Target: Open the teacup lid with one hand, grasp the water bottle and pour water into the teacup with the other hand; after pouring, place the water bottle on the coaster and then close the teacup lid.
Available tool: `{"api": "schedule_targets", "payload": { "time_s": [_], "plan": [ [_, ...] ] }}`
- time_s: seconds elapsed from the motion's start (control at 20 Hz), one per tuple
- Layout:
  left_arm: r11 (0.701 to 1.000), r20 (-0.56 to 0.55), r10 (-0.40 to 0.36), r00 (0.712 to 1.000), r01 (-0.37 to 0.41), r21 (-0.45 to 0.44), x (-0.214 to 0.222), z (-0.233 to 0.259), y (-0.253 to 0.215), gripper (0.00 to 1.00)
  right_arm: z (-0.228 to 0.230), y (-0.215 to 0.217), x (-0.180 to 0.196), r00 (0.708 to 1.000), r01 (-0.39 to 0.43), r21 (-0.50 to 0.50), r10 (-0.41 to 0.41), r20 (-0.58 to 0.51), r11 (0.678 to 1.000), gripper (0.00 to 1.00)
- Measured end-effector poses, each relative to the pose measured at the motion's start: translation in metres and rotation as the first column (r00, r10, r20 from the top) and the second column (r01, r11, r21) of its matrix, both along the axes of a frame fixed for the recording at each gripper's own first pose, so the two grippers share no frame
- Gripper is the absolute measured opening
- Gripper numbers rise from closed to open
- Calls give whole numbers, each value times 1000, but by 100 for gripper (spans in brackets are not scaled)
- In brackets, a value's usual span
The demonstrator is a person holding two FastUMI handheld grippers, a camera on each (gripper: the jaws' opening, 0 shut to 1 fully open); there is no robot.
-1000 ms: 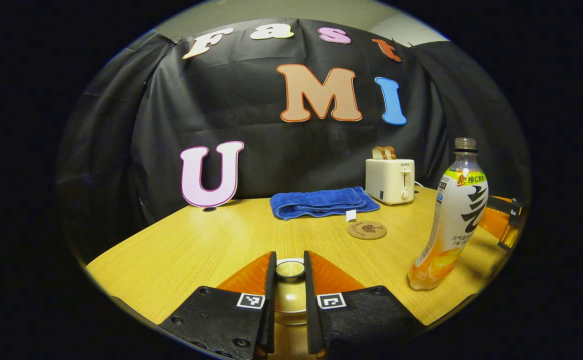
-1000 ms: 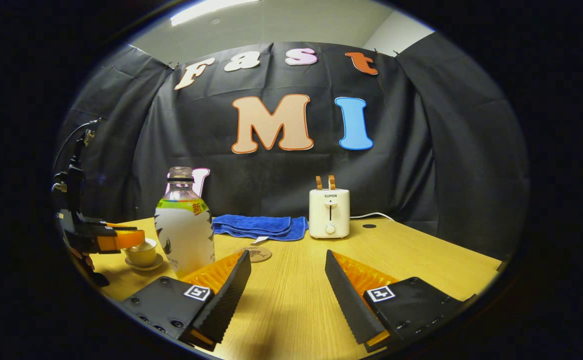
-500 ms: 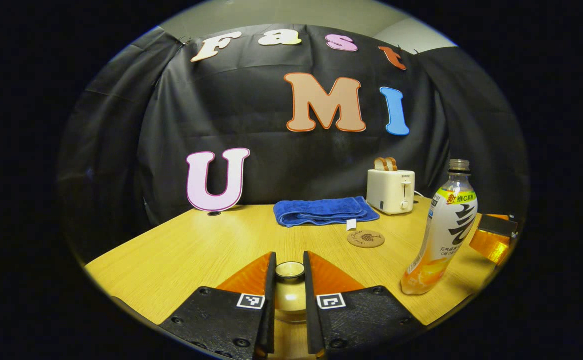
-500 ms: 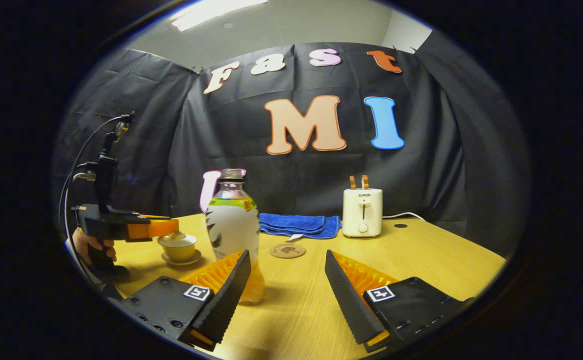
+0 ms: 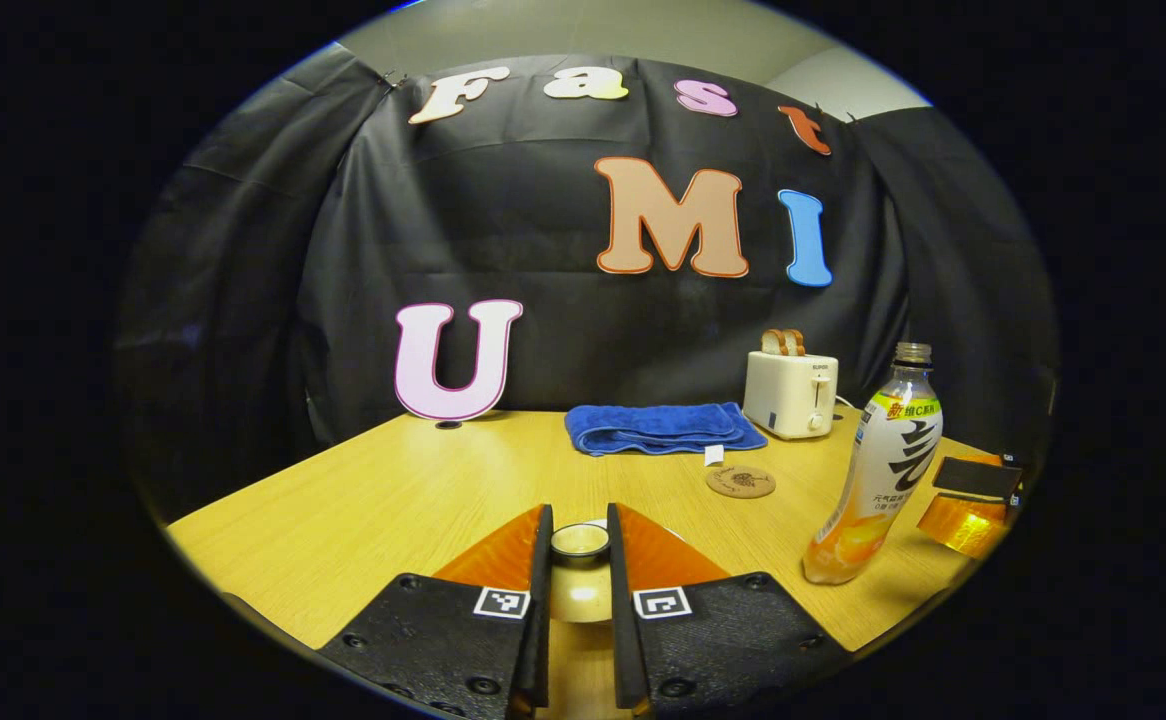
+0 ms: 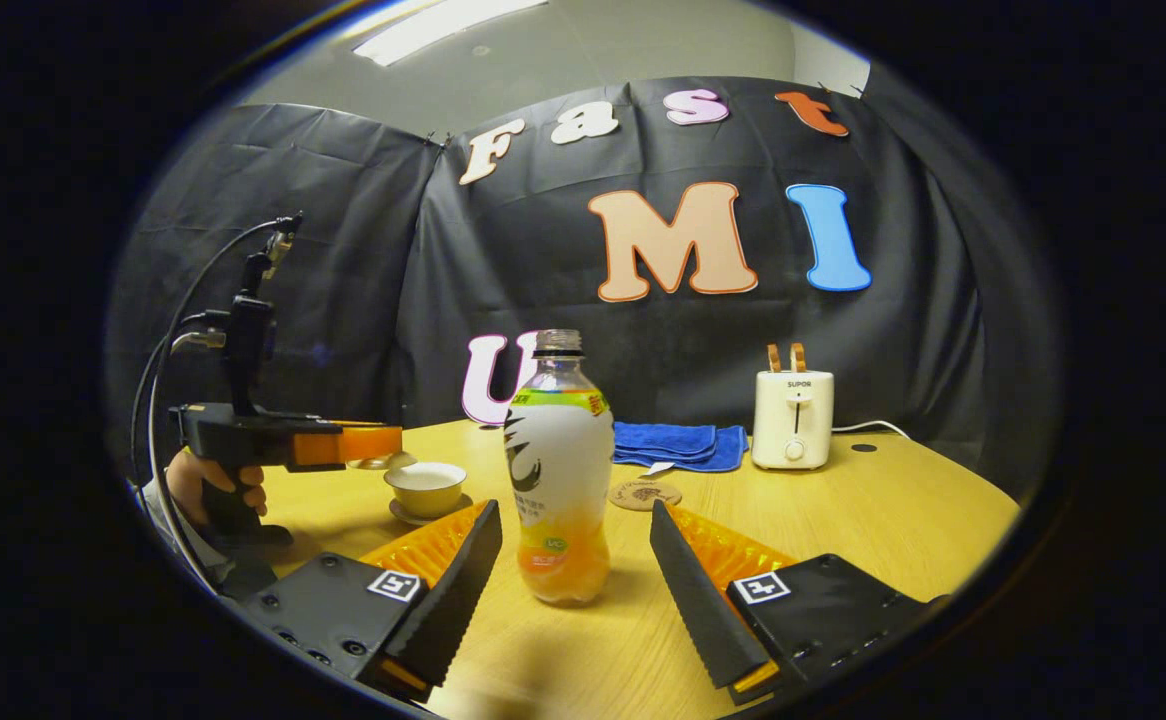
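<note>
My left gripper (image 5: 580,516) is shut on the knob of the pale teacup lid (image 5: 580,592). In the right gripper view that gripper (image 6: 358,444) holds the lid (image 6: 384,462) in the air just above and left of the uncovered teacup (image 6: 426,486), which sits on its saucer. The water bottle (image 6: 558,470), uncapped and with orange liquid at the bottom, stands upright on the table. It is straight ahead of the gap of my open right gripper (image 6: 573,512), untouched. The round wooden coaster (image 6: 645,494) lies behind the bottle.
A folded blue towel (image 5: 663,428) and a white toaster (image 5: 791,393) with toast sit at the back of the wooden table (image 5: 393,500). A hand (image 6: 215,484) holds the left gripper's handle, with cables rising from it. The coaster (image 5: 740,482) lies left of the bottle (image 5: 883,470).
The left gripper has lifted the lid up off the teacup. The right gripper has swung towards the bottle, which now stands centred ahead of its open fingers.
</note>
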State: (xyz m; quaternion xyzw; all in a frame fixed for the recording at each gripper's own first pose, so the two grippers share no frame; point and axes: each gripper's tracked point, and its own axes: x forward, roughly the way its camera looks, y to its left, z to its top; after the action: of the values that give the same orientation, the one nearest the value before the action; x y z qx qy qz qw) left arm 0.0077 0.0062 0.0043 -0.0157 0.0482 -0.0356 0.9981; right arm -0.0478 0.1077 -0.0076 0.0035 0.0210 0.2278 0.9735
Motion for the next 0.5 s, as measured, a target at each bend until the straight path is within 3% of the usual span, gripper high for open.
{"api": "schedule_targets", "payload": {
  "time_s": [0.15,0.5],
  "plan": [
    [1000,15,2,1000,-2,3,-3,4,3,23,-2,10,6,1000,-10,-1,10,-9,1000,96],
    [1000,30,8,1000,-8,-21,-4,9,9,23,-6,27,22,1000,-9,-7,9,-21,1000,94]
  ]
}}
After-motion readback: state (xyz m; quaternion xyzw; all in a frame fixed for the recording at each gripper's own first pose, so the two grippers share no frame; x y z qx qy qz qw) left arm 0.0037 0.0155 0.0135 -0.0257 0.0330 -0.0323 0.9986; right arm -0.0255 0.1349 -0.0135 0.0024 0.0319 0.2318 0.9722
